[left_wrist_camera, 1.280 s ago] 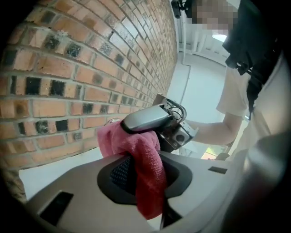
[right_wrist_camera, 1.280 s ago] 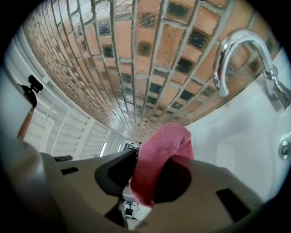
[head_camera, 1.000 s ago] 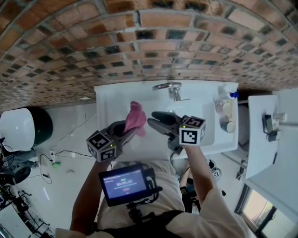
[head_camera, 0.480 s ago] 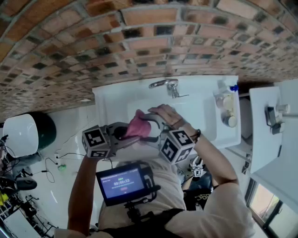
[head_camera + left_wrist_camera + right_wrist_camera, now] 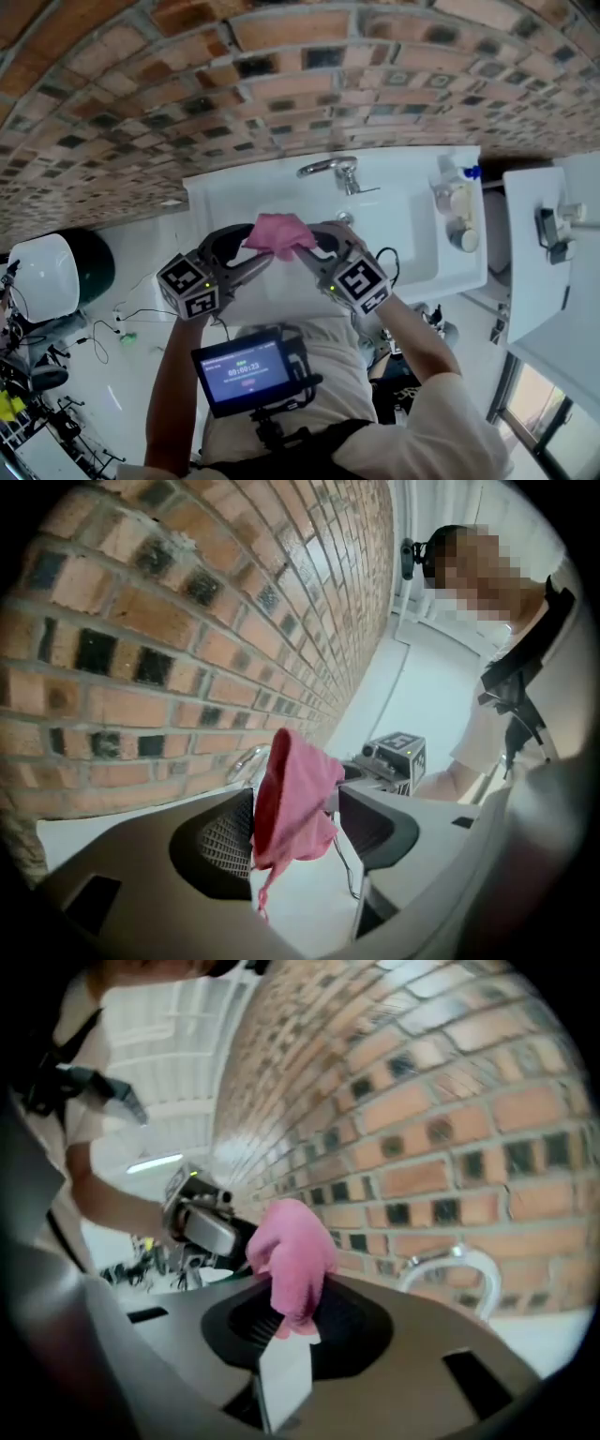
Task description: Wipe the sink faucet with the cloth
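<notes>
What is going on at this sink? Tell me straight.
A person holds a tool in each hand above the white sink, with a pink cloth between the two. The jaws of the right tool are closing on the cloth; those of the left tool are opening, with the cloth hanging between them. The faucet by the brick wall is not yet touched.

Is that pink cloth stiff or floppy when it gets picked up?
Probably floppy: the cloth droops in folds, a corner dangling. Likely light: the right gripper, jaws closing, holds it by one pinched fold. It might slip if gripped loosely.
</notes>
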Motion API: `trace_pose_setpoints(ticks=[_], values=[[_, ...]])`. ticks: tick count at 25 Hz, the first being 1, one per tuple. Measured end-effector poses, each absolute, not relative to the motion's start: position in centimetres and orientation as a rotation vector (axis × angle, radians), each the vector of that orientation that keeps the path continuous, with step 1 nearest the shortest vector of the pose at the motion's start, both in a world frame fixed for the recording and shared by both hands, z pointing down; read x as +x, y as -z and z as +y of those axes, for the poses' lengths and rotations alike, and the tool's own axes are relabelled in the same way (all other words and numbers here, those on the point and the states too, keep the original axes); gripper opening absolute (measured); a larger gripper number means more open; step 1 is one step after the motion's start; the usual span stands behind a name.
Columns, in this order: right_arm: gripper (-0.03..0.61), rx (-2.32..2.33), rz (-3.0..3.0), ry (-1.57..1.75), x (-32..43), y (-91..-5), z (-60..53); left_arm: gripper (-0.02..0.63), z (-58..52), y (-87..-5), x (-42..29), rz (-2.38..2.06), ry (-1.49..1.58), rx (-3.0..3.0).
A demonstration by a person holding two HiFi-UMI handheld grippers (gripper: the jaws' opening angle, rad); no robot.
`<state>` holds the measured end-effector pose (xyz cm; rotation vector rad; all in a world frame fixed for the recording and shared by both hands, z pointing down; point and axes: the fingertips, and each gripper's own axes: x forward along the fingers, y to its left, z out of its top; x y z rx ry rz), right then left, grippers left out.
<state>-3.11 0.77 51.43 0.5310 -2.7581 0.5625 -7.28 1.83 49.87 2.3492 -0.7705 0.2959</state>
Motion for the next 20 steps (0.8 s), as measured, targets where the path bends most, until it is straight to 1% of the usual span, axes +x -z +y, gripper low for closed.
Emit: trace_pose_setpoints(ticks=[3, 8, 10, 11, 12, 13, 14, 20], values=[[0.081, 0.804, -2.636, -0.920, -1.8, -56.4, -1.3, 0.284, 1.1, -50.2, -8.6, -0.875, -0.276, 2.341], [0.081, 1.244, -2.253, -1.329, 1.3, -66.9, -5.1, 0.282, 0.1, -51.5, -9.8, -1.014, -0.271, 2.290], [0.080, 1.377, -2.119, -1.411, 2.3, -69.9, -6.7, 0.276, -0.4, -52.2, -10.1, -1.037, -0.274, 2.274], [0.080, 1.439, -2.064, -1.416, 2.7, -71.0, -7.5, 0.231, -0.6, -52.4, -10.1, -1.037, -0.271, 2.273], [0.080, 1.498, -2.010, -1.411, 3.1, -72.0, -8.2, 0.160, -0.7, -52.4, -10.1, -1.037, -0.260, 2.271], [0.080, 1.550, -1.957, -1.410, 3.5, -72.9, -8.8, 0.065, -0.7, -52.4, -10.1, -1.038, -0.242, 2.264], [0.080, 1.593, -1.908, -1.419, 3.7, -73.7, -9.2, 0.002, -0.6, -52.4, -9.9, -1.037, -0.224, 2.252], [0.081, 1.777, -1.773, -1.476, 4.7, -76.7, -12.8, 0.002, 0.5, -52.8, -8.9, -0.988, -0.250, 2.246]])
